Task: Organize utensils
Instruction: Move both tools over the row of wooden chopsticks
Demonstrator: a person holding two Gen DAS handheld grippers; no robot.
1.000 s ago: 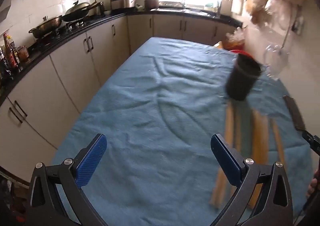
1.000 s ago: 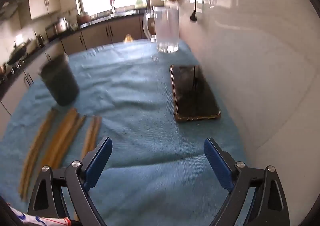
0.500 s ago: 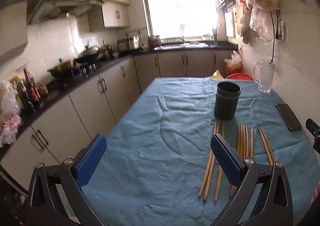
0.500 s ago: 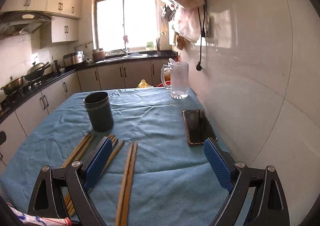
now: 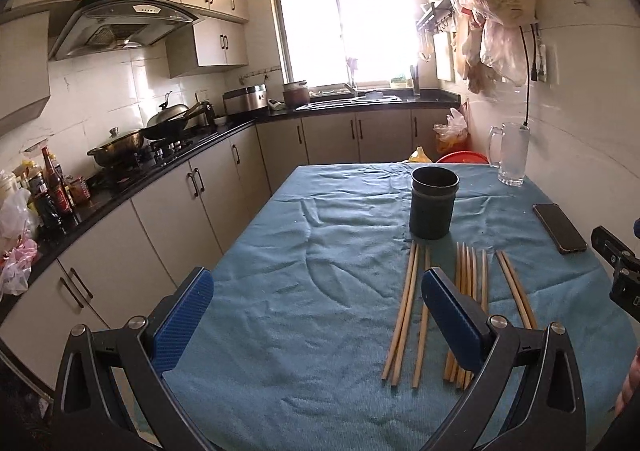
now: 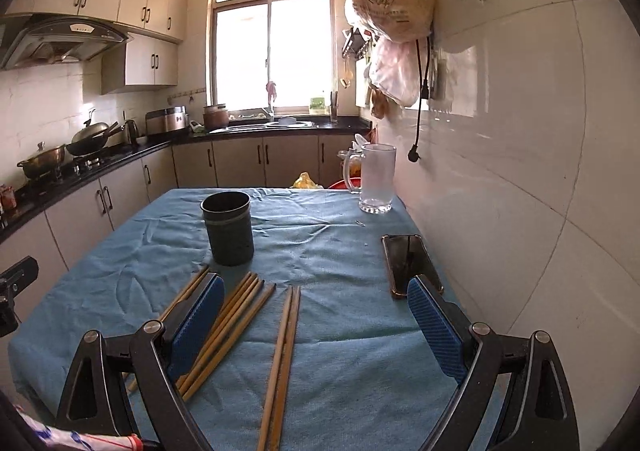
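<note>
The left gripper hangs above the near end of the table with its blue-padded jaws spread wide and nothing between them. Just past its right finger lie the wooden chopsticks, loose on the blue tablecloth in three bunches — a trio on the left, a thicker bundle partly hidden behind the finger, and a pair off to the right. All of them point roughly toward the dark cylindrical holder, which stands upright just beyond their far tips, its mouth open and no utensil showing above the rim.

The right gripper is likewise wide open and holding nothing, poised over the same end of the table. From its camera, the chopsticks fan out below and between its fingers: one bunch passes behind the left finger, a bundle lies just beside it, and a separate pair lies near the middle. The holder stands past them, left of centre.

Further right, a smartphone lies flat near the tiled wall, its near end hidden behind the right finger. Beyond it a frosted glass mug stands upright at the far corner of the table. Behind the table run a black countertop with pots on the hob, and a bright window.
</note>
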